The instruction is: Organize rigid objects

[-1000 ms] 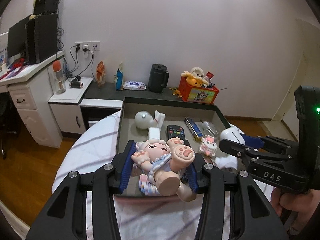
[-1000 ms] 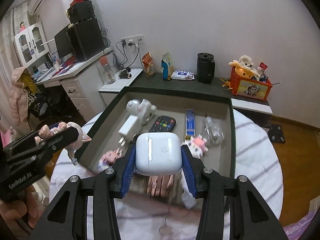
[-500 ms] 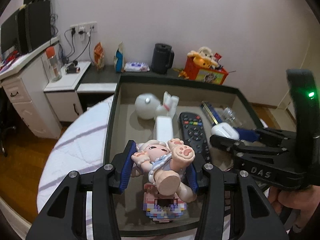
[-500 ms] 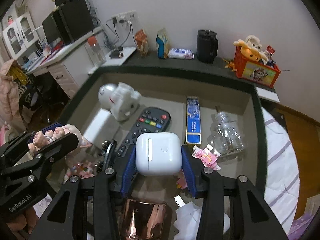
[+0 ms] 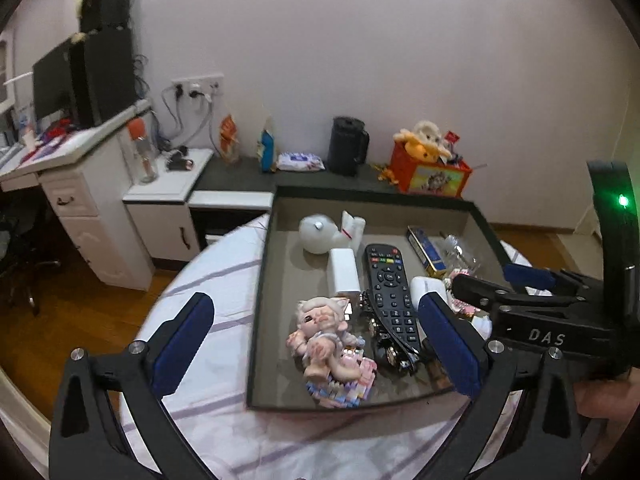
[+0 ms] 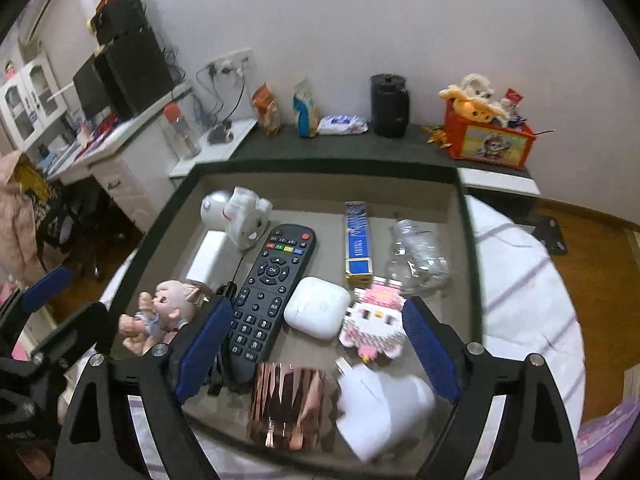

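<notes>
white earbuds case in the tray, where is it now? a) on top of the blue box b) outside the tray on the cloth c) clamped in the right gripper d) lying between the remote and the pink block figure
d: the white earbuds case lies on the tray floor, with the remote on one side and the pink block figure on the other; the right gripper is open and empty.

The tray (image 6: 466,216) holds one remote (image 6: 269,276), one earbud case (image 6: 317,313), one doll (image 6: 168,312), two pixel-block figures (image 6: 374,322), one white rabbit toy (image 6: 240,216), two white adapters (image 6: 208,256), one blue box (image 6: 358,240), one copper cup (image 6: 286,406).
</notes>
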`<state>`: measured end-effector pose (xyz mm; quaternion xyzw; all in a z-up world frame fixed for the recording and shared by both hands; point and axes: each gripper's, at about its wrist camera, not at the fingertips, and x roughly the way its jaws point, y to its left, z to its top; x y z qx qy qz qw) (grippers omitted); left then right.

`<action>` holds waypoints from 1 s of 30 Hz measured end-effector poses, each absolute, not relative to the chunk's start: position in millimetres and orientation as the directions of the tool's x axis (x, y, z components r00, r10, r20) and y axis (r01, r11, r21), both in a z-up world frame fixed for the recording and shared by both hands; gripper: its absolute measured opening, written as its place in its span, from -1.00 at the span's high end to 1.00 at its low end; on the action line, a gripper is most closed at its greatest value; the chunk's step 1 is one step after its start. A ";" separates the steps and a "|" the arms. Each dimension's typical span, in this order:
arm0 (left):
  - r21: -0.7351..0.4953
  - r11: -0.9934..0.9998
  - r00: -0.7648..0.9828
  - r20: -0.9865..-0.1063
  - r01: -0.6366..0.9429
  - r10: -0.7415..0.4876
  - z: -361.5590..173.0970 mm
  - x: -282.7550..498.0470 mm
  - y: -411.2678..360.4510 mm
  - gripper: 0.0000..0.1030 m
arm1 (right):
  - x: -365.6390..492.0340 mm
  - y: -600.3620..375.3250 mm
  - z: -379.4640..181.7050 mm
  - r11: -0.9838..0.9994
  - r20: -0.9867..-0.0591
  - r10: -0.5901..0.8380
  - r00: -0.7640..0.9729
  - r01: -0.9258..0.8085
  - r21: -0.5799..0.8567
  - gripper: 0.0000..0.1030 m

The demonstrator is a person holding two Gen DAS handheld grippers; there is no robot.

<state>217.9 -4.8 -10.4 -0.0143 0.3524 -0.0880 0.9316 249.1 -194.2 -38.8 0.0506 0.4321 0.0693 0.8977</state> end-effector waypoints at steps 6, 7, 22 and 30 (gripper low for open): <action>-0.046 0.995 0.780 -0.618 0.094 -0.102 18.6 175.1 7.1 -1.00 | 206.9 -202.7 -13.4 0.986 -0.738 0.144 0.659 -0.035 0.162 -0.72; -0.046 0.995 0.782 -0.615 0.093 -0.102 21.9 168.2 9.1 -1.00 | 200.6 -203.5 -9.8 0.986 -0.734 0.142 0.664 -0.032 0.162 -0.72; -0.093 0.993 0.787 -0.606 0.078 -0.118 47.8 60.3 23.5 -1.00 | 62.3 -195.4 62.0 0.994 -0.613 0.092 0.785 -0.034 0.106 -0.72; -0.083 0.994 0.787 -0.607 0.072 -0.108 56.7 12.2 18.9 -1.00 | 7.1 -196.1 68.3 0.992 -0.583 0.109 0.805 -0.046 0.121 -0.72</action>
